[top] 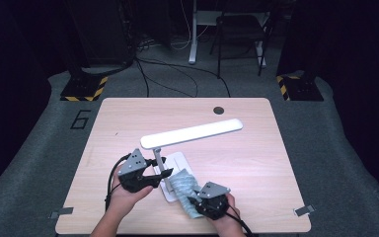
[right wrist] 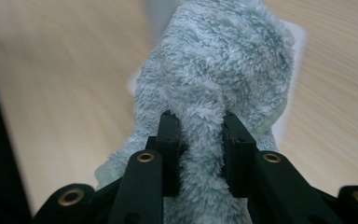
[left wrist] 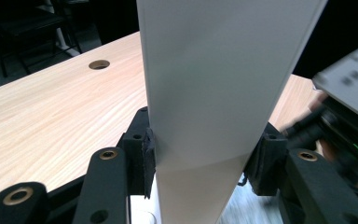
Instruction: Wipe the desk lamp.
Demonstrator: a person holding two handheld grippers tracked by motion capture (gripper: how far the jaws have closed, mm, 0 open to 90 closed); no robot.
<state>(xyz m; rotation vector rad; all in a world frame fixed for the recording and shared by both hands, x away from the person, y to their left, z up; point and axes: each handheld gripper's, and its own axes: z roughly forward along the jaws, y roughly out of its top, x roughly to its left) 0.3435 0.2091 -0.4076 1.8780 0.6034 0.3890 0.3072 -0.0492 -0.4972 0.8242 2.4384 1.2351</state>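
A white desk lamp stands mid-table, its long bar head [top: 192, 133] stretched over a flat white base [top: 179, 160]. My left gripper [top: 159, 172] is shut on the lamp's upright arm [top: 160, 163]. In the left gripper view the white arm [left wrist: 214, 84] sits between the two pads of my left gripper [left wrist: 204, 161], which press its edges. A fluffy pale blue-green cloth [top: 183, 185] lies bunched on the base's near right corner. My right gripper [top: 196, 199] is shut on the cloth. In the right gripper view a fold of the cloth [right wrist: 214, 60] is pinched in my right gripper [right wrist: 200, 140].
The light wooden table [top: 242, 173] has a round cable hole [top: 218, 110] near its far edge. Beyond the table are a chair [top: 239, 29], floor cables and two stands with yellow-black striped feet [top: 81, 89]. Metal clips sit at the table's near corners.
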